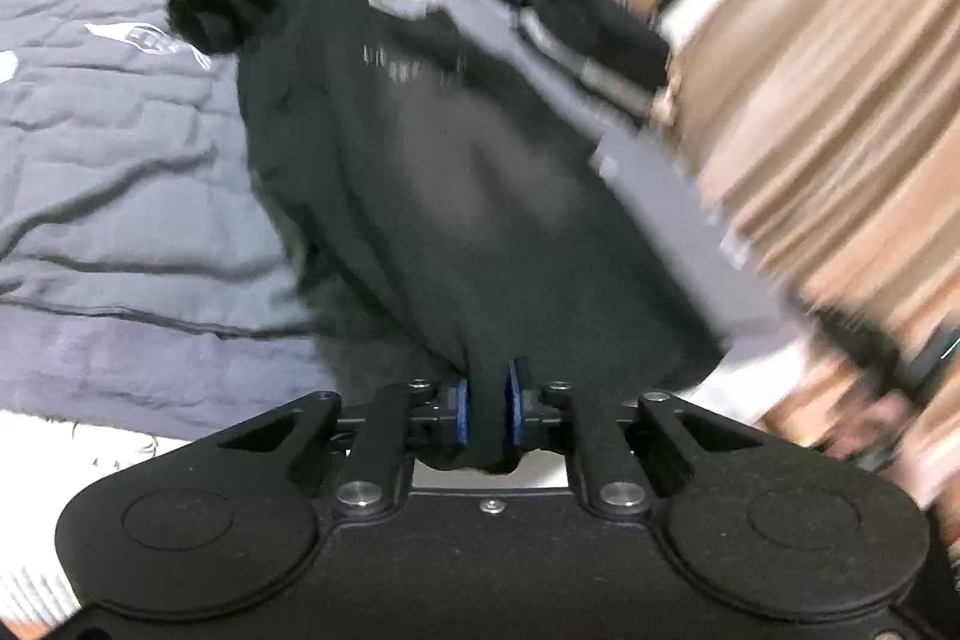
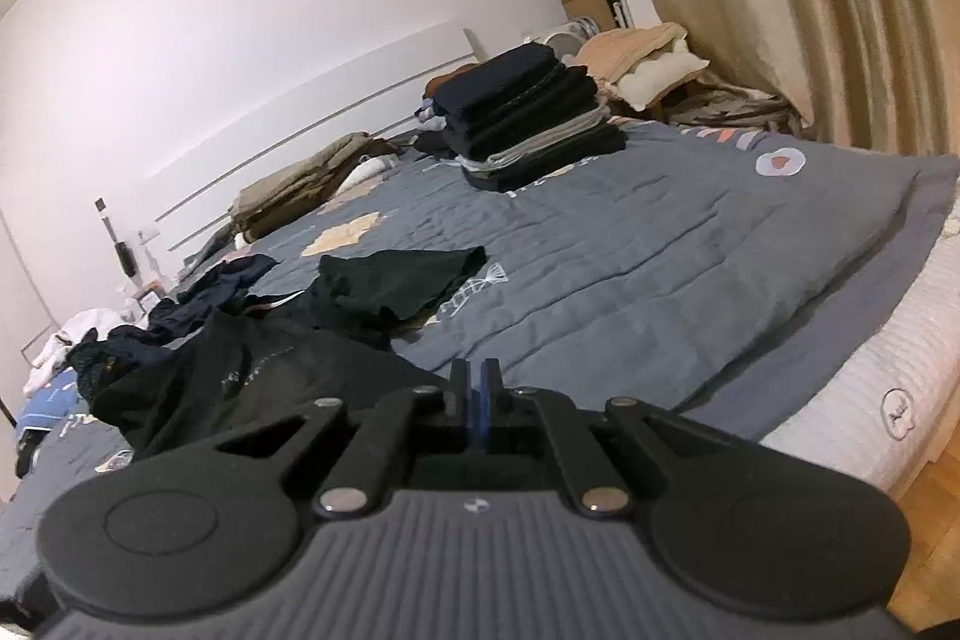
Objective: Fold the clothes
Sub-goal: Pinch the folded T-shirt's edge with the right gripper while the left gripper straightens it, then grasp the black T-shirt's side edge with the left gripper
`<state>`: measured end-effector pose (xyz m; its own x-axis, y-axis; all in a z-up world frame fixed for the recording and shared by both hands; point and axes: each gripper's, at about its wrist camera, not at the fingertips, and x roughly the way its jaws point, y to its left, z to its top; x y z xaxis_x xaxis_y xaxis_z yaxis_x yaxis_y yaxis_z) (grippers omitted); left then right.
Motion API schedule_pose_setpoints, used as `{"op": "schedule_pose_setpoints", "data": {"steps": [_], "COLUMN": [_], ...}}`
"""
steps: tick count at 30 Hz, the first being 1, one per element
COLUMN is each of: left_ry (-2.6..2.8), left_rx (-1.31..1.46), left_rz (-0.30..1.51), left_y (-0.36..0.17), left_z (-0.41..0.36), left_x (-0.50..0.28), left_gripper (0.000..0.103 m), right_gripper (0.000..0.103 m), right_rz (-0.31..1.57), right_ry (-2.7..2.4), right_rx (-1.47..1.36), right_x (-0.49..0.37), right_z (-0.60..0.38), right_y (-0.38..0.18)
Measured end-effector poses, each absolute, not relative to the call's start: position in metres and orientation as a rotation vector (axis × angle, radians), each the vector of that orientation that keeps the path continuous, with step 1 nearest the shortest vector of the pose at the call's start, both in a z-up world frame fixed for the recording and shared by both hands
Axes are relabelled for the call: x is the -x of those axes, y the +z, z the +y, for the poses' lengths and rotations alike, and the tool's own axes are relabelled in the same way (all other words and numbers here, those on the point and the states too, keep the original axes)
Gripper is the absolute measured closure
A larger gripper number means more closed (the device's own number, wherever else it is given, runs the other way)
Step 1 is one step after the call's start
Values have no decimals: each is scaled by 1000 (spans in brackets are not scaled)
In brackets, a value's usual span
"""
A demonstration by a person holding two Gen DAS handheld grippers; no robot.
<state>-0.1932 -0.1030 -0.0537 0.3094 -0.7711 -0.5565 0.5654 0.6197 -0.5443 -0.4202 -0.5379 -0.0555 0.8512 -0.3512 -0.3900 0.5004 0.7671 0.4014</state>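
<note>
Left claw [image 1: 486,409]: blue pads pinched on black cloth bunched between them. Right claw [image 2: 477,400]: pads pressed together, empty.

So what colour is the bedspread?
Slate grey-blue bedspread with scattered printed patches; clearest in the right wrist view.

Left view motion-blurred; right view sharp, dim, edges fisheye-bent.

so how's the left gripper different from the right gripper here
The left gripper is shut on a bunched edge of the black garment, while the right gripper is shut on nothing. The left gripper's view is blurred; the right gripper's view is sharp, looking over the grey quilt towards the folded stack. Both have blue pads.
</note>
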Motion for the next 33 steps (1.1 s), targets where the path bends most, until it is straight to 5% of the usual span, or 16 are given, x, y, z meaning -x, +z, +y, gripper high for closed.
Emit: {"op": "schedule_pose_setpoints", "data": {"steps": [6,8,10,12,17,21,23,33], "left_ry": [-765,-734,-734,-721,-677,-650,-645,-585], "left_rx": [147,120,96,59,109,114,116,133], "left_rz": [962,944,863,787,716,676,664,592], "left_y": [-41,-38,-29,-22,-14,-15,-15,-10], "left_z": [-95,-97,-98,-101,-104,-104,-101,-92], "left_x": [203,205,208,211,198,189,187,168], "left_gripper": [91,80,46,38,38,35,27,25], "right_gripper": [100,100,99,98,87,65,64,59], "right_rz": [366,379,395,418,449,456,468,455], "right_ry": [-424,-416,-401,-382,-284,-201,-159,-12], "right_rx": [-502,-482,-468,-466,-438,-383,-378,-304], "right_x": [404,399,394,387,363,342,332,267], "right_z": [-528,-522,-516,-511,-491,-468,-459,-424], "right_y": [-58,-57,-57,-57,-53,-47,-45,-6]}}
